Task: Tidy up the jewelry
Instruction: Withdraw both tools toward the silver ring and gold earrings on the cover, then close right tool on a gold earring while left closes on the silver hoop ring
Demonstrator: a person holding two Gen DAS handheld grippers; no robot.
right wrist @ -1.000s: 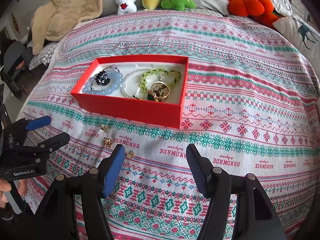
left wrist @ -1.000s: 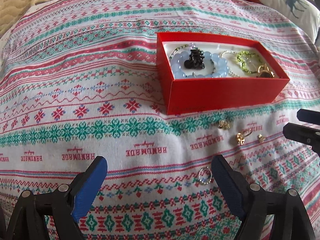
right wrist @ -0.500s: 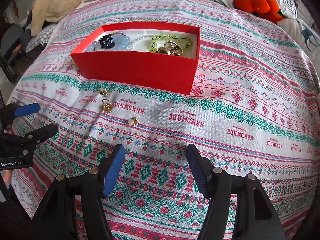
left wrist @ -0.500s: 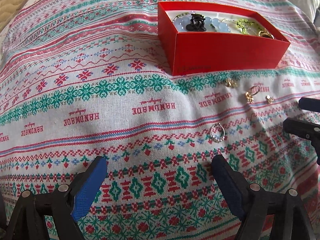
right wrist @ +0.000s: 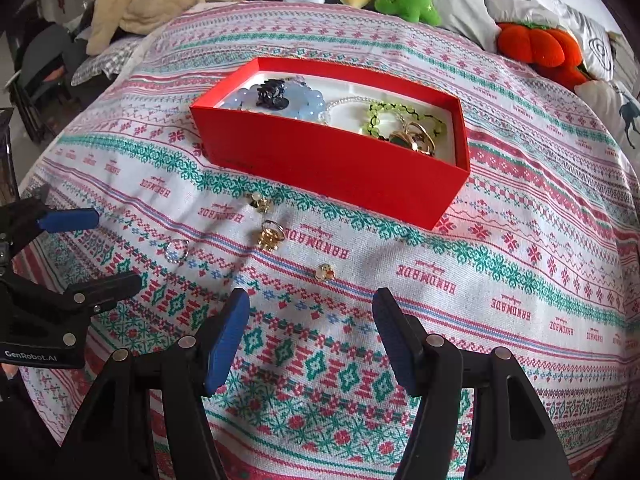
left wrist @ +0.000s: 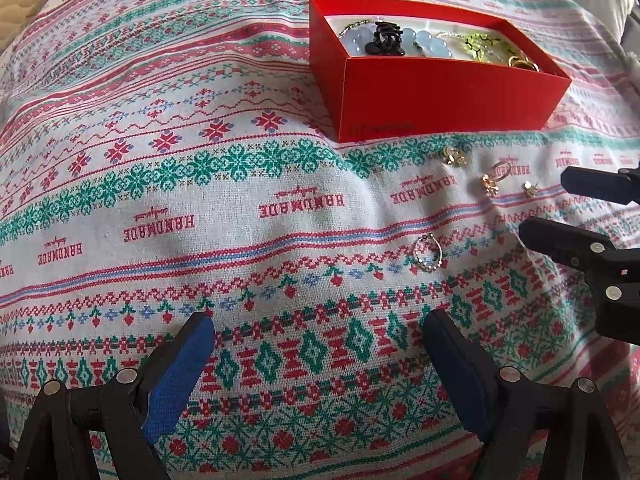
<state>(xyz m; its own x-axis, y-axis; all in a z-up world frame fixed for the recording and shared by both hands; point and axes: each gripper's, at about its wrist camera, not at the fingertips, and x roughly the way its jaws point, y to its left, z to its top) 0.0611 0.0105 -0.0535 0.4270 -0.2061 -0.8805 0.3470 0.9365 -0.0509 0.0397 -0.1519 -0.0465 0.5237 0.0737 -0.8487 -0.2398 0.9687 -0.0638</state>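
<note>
- Right gripper point(right wrist: 310, 332): jaws apart, nothing between them, poised over the bedspread point(right wrist: 500, 240). The small gold stud point(right wrist: 325, 272) lies just ahead of the gap, at 12 o'clock.
- Left gripper point(left wrist: 316, 354): jaws wide apart, empty. The beaded ring point(left wrist: 428, 254) lies at 1 o'clock from it.
- 2 more gold pieces remain loose: the gold ring point(right wrist: 270, 235) and the gold earring point(right wrist: 259, 202), both between the grippers and the red box point(right wrist: 340, 164).
- Risk: the cloth is soft and creased; closing pads may press a small piece into a fold or pinch fabric with it.
- Risk: the 2 grippers are near each other and could collide.
- Clearance: open cloth lies at 3 o'clock of the right gripper. The box's near wall must be cleared to drop pieces in; it already holds bracelets.
</note>
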